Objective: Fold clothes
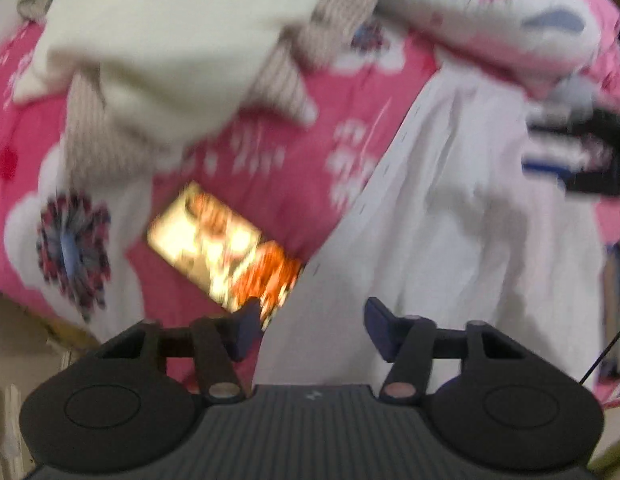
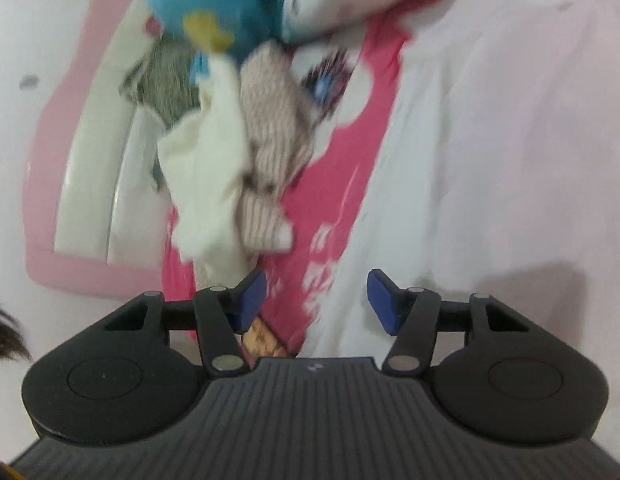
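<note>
**Both grippers empty above the bed, clutter close to the white garment**

I see my left gripper (image 1: 310, 330) and right gripper (image 2: 317, 300) with jaws partly apart and nothing between them. The white garment (image 1: 450, 216) I mean to fold lies spread on the pink bedspread (image 1: 294, 152).

My worry is a blind grab: both views are blurred, so I could pinch the bedspread along with the garment, or catch only one layer and drag it into a bunch.

Just beside the garment's edge lies a bright picture card (image 1: 226, 248), partly tucked under it, which a fold could trap. Beyond the card sits a heap: a cream cloth (image 1: 174, 48) over a beige knit (image 1: 286, 80). In the right view a blue plush toy (image 2: 218, 4) sits above that heap.
</note>
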Action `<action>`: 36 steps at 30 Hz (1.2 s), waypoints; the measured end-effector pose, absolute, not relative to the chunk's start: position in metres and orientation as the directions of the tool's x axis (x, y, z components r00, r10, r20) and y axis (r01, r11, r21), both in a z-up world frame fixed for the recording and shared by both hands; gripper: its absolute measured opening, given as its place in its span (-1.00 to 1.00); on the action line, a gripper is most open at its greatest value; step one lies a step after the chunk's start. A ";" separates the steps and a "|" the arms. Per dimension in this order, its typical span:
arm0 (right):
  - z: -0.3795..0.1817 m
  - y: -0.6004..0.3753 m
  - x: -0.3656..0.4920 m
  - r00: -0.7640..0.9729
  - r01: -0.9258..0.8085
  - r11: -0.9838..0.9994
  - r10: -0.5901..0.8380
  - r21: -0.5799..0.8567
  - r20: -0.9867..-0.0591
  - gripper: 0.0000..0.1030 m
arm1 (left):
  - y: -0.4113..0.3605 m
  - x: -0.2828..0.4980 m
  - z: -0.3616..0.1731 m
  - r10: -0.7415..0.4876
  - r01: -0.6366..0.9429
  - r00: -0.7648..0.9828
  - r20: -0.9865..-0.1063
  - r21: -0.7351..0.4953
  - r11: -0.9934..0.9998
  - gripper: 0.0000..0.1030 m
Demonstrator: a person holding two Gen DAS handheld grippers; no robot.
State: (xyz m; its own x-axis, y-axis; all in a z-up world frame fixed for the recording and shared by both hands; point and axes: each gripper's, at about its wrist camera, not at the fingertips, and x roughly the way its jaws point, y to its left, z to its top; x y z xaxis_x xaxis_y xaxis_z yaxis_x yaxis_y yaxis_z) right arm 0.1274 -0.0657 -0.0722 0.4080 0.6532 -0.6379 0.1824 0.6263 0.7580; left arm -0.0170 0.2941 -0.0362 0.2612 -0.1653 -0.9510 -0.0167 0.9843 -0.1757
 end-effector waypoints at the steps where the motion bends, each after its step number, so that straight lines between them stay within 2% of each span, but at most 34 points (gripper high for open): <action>1: -0.074 -0.056 0.133 0.386 0.188 0.637 0.651 0.747 -0.653 0.04 | 0.292 -0.025 -0.048 -0.154 -0.020 0.249 -0.956 -0.164 0.986 -0.02; 8: -0.106 -0.005 0.192 0.218 0.228 0.713 0.626 0.663 -0.749 0.07 | 0.306 -0.054 -0.109 -0.119 -0.117 0.238 -0.964 -0.150 0.982 -0.08; 14: -0.110 0.015 0.208 0.174 0.180 0.774 0.582 0.607 -0.794 0.07 | 0.307 -0.064 -0.132 -0.144 -0.081 0.244 -0.959 -0.168 0.982 -0.08; 18: -0.121 0.018 0.213 0.161 0.231 0.792 0.541 0.565 -0.825 0.08 | 0.304 -0.069 -0.135 -0.140 -0.055 0.273 -0.952 -0.161 0.985 -0.09; 19: -0.124 0.019 0.215 0.158 0.245 0.796 0.531 0.554 -0.832 0.08 | 0.305 -0.071 -0.135 -0.142 -0.055 0.282 -0.949 -0.164 0.985 -0.13; 21: -0.129 0.021 0.217 0.148 0.268 0.802 0.512 0.533 -0.846 0.08 | 0.305 -0.076 -0.134 -0.146 -0.054 0.299 -0.943 -0.170 0.984 -0.36; 23: -0.133 0.022 0.220 0.138 0.280 0.810 0.497 0.515 -0.857 0.08 | 0.305 -0.082 -0.131 -0.150 -0.053 0.314 -0.938 -0.175 0.983 -0.71; 25: -0.135 0.022 0.223 0.140 0.289 0.815 0.482 0.502 -0.865 0.09 | 0.304 -0.086 -0.127 -0.143 -0.052 0.329 -0.933 -0.169 0.984 -0.91; 31: -0.141 0.023 0.233 0.117 0.313 0.837 0.434 0.448 -0.893 0.10 | 0.301 -0.098 -0.087 -0.186 -0.062 0.403 -0.896 -0.229 0.971 -0.97; 36: -0.148 0.028 0.241 0.082 0.283 0.867 0.405 0.411 -0.911 0.10 | 0.283 -0.108 -0.039 -0.263 0.004 0.475 -0.840 -0.297 0.955 -0.97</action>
State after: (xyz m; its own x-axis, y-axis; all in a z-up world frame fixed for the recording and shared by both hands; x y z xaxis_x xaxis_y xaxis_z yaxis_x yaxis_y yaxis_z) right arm 0.2411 0.0279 -0.1480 0.0817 0.4049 -0.9107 0.2832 0.8667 0.4107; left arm -0.1076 0.2827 -0.0385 0.4754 -0.2628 -0.8396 0.0037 0.9549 -0.2968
